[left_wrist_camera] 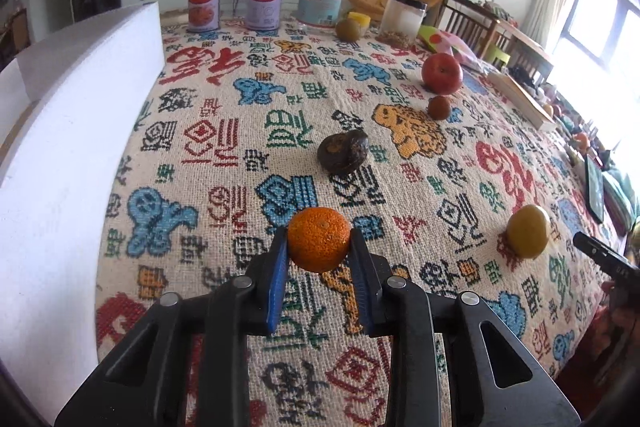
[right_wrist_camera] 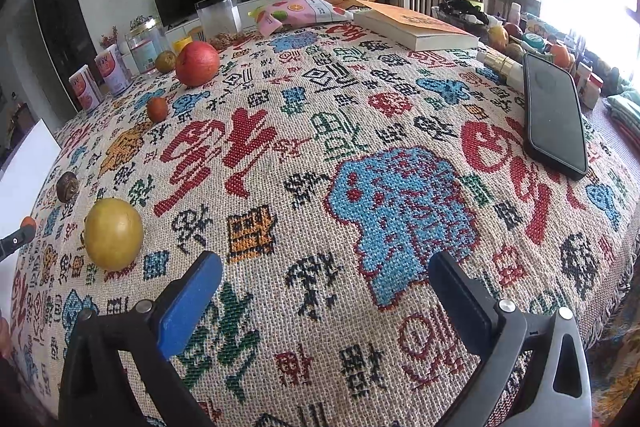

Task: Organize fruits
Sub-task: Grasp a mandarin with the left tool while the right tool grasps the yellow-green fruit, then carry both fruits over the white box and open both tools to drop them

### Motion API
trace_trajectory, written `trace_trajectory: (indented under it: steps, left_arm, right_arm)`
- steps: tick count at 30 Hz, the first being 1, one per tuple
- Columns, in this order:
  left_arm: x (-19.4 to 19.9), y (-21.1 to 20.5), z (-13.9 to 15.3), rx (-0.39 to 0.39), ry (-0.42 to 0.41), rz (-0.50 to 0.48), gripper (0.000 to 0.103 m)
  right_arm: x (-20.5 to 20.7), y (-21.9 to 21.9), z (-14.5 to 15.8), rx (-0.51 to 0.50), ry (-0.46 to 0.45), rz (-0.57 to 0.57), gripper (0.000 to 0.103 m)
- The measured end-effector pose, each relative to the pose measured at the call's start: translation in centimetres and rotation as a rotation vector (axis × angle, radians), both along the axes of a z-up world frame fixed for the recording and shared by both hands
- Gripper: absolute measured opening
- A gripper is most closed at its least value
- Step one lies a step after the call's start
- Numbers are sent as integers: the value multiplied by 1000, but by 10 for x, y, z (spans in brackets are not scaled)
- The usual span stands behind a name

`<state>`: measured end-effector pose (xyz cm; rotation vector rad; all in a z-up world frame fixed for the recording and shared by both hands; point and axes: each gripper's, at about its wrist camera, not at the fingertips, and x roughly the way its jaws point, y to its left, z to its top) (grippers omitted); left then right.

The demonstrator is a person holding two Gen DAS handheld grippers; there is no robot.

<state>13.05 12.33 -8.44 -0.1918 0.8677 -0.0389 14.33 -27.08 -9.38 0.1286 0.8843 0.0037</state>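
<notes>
Orange-skinned, the small round mandarin (left_wrist_camera: pixel 319 240) sits clamped between the blue pads of my left gripper (left_wrist_camera: pixel 319 247), low in the centre of the left wrist view, above the woven patterned tablecloth (left_wrist_camera: pixel 248 131). Beyond it, mid-frame, lies a dark wrinkled fruit (left_wrist_camera: pixel 343 152); further up right, a small brown fruit (left_wrist_camera: pixel 439 107) and a red apple (left_wrist_camera: pixel 442 73). A yellow-green round fruit (left_wrist_camera: pixel 528 237) rests at right. My right gripper (right_wrist_camera: pixel 326 281) stands wide apart, grasping nothing, over the cloth; a black phone (right_wrist_camera: pixel 554 119) lies at right.
</notes>
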Motion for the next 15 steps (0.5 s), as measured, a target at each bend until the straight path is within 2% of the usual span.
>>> trace_trajectory:
  steps: [4,7,9,11,12,13,14,15]
  left_arm:
    - [-14,4,5,-28,-5,-4,29]
    - [-24,-1,12,-15,-31,-28,29]
    - [-30,-2,17,-21,-36,-38,29]
    - [-34,-2,19,-43,-29,-41,29]
    - [-37,-2,20,-48,-26,-41,29]
    - [-38,-3,21,-47,-23,-44,29]
    - [-40,-3,20,-45,-22,-48,29]
    - [-41,-4,20,-42,-21,-50,29]
  right_arm:
    - [5,42,18,145,19,186,98]
    - [11,95,16,105,58,329,96]
    - [21,117,6,60,92,347,88]
    - [31,124,-4,50,129,325,70]
    - [35,123,-8,50,143,304,66]
    - [37,121,-10,75,145,295,62]
    - [38,118,-10,113,137,296,51]
    - [40,117,-9,128,134,298,52]
